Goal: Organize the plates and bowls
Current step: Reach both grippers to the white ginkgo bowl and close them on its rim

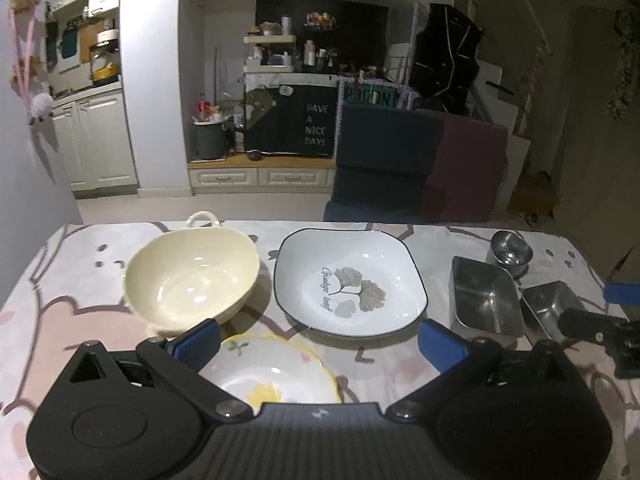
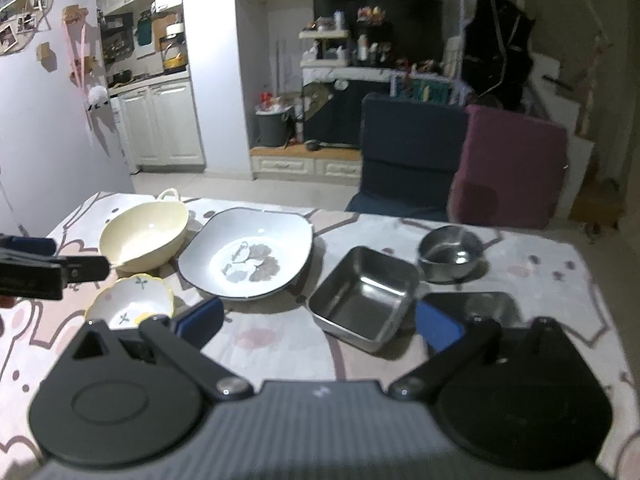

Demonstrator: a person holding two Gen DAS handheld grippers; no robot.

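A cream bowl [image 1: 190, 278] [image 2: 144, 238] with a handle sits at the table's far left. Beside it lies a white square plate [image 1: 350, 282] [image 2: 248, 256] with a leaf print. Nearer to me is a small white dish [image 1: 276, 370] [image 2: 130, 302] with yellow rim. At the right stand a square steel tray [image 1: 484, 296] [image 2: 364, 296], a smaller steel tray [image 1: 548, 306] [image 2: 476, 304] and a round steel bowl [image 1: 510, 250] [image 2: 450, 254]. My left gripper [image 1: 320, 340] is open above the small dish. My right gripper [image 2: 318, 322] is open, just short of the square steel tray.
The table [image 1: 80, 320] wears a pink patterned cloth. Behind its far edge stand a dark blue chair [image 1: 384, 160] and a purple cushion [image 2: 508, 172]. The right gripper's body [image 1: 600, 334] shows at the right edge of the left wrist view.
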